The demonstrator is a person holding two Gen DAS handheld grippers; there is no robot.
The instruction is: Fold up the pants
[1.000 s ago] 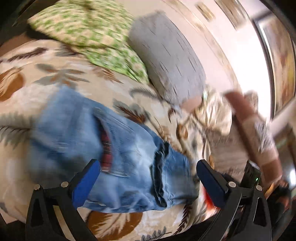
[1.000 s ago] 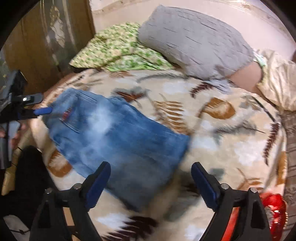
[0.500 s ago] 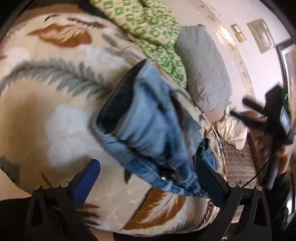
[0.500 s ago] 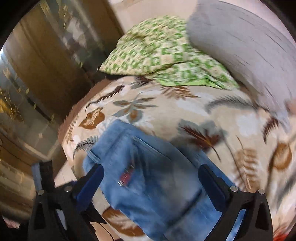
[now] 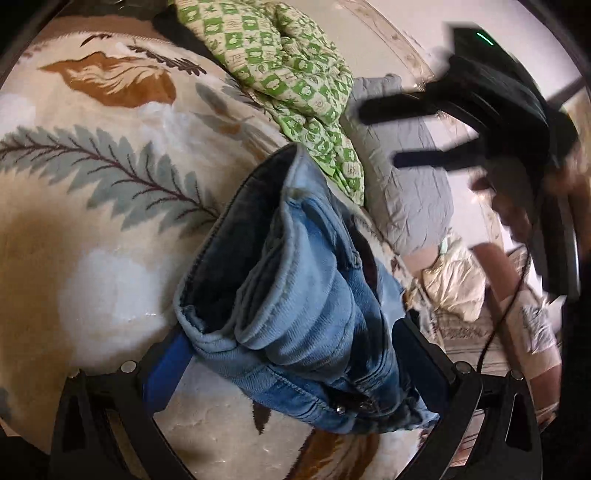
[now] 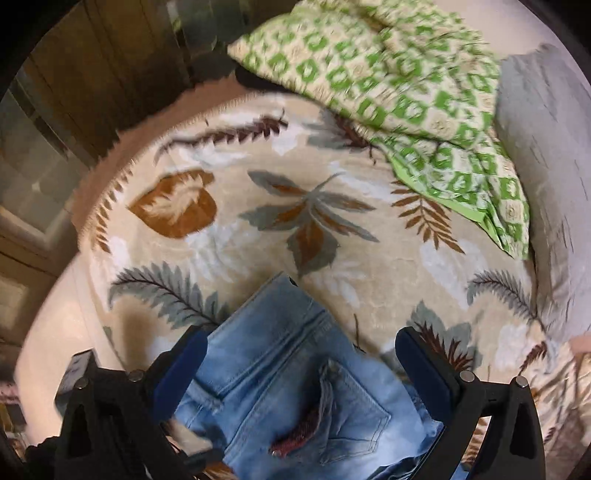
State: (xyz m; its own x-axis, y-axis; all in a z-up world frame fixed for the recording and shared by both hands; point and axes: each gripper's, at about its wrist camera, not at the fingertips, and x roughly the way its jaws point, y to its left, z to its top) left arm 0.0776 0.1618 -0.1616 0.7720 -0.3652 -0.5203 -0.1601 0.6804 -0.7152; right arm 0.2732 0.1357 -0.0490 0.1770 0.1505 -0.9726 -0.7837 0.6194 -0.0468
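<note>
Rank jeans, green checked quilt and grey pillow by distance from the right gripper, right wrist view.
From the right gripper, jaws open:
1. jeans, directly below, between the jaws.
2. green checked quilt, upper right, far side of the leaf blanket.
3. grey pillow, right edge, behind the quilt.

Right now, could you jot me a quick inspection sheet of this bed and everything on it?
Surface: leaf-print blanket on a bed.
Job's things: folded jeans near the blanket's edge, back pocket up.
Clutter: green checked cloth; grey pillow.
Grippers: left tongs straddle the jeans, grip unclear; right tongs open above them, jaws just widened, nothing pinched.
Cables: thin black cable at right.
Surroundings: wooden cabinet; pale wall.
</note>
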